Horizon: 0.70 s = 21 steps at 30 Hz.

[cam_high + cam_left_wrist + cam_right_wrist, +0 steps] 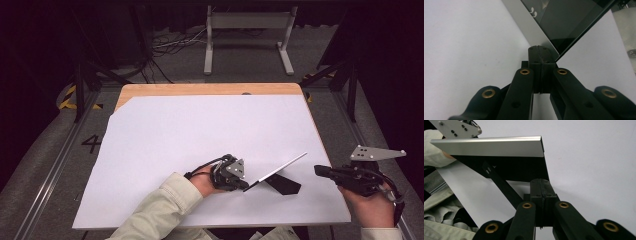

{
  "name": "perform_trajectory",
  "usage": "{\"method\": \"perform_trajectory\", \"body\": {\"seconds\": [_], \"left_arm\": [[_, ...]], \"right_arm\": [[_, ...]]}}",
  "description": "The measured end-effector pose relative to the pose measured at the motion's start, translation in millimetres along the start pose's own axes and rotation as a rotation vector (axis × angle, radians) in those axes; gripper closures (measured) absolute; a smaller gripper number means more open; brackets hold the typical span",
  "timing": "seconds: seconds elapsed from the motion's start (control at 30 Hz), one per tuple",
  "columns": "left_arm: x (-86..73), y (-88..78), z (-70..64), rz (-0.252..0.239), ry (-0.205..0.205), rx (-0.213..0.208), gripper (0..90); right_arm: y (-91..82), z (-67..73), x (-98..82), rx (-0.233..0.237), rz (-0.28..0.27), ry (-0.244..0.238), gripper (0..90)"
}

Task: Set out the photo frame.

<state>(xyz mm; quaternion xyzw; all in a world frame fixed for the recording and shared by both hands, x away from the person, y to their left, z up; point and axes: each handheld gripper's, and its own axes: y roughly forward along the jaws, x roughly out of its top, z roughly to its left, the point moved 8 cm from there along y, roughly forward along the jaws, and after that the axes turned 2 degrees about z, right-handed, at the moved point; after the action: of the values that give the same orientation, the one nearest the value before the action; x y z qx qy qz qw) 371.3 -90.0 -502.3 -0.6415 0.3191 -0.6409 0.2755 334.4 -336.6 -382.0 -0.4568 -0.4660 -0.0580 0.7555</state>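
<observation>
A thin silver-framed panel (280, 167) with a dark glossy face leans tilted on the white sheet (200, 130), propped by a black stand (286, 185). My left gripper (245, 186) is shut with its tips against the panel's lower left corner. In the left gripper view the shut jaws (539, 48) meet just below that corner of the panel (564, 22), with nothing between them. My right gripper (318, 170) is shut and hovers to the right of the panel, apart from it. The right gripper view puts its jaws (540, 181) below the panel (494, 146), beside the stand's strut (501, 186).
The white sheet covers a wooden table whose back edge (210, 89) shows. A white metal frame (247, 30) and cables lie on the floor beyond. The table's right edge is close to my right hand (372, 207).
</observation>
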Motion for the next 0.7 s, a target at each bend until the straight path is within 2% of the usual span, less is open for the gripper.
{"method": "perform_trajectory", "body": {"seconds": [0.43, 0.7], "left_arm": [[6.3, 5.0, -19.4, 0.028, 0.083, -0.064, 90.0], [11.1, 9.0, -31.2, 0.045, 0.116, -0.106, 90.0]], "right_arm": [[-0.6, 6.3, 2.9, 0.011, 0.003, -0.021, 89.6], [-4.4, 8.9, 3.3, 0.01, -0.001, -0.027, 89.6]]}}
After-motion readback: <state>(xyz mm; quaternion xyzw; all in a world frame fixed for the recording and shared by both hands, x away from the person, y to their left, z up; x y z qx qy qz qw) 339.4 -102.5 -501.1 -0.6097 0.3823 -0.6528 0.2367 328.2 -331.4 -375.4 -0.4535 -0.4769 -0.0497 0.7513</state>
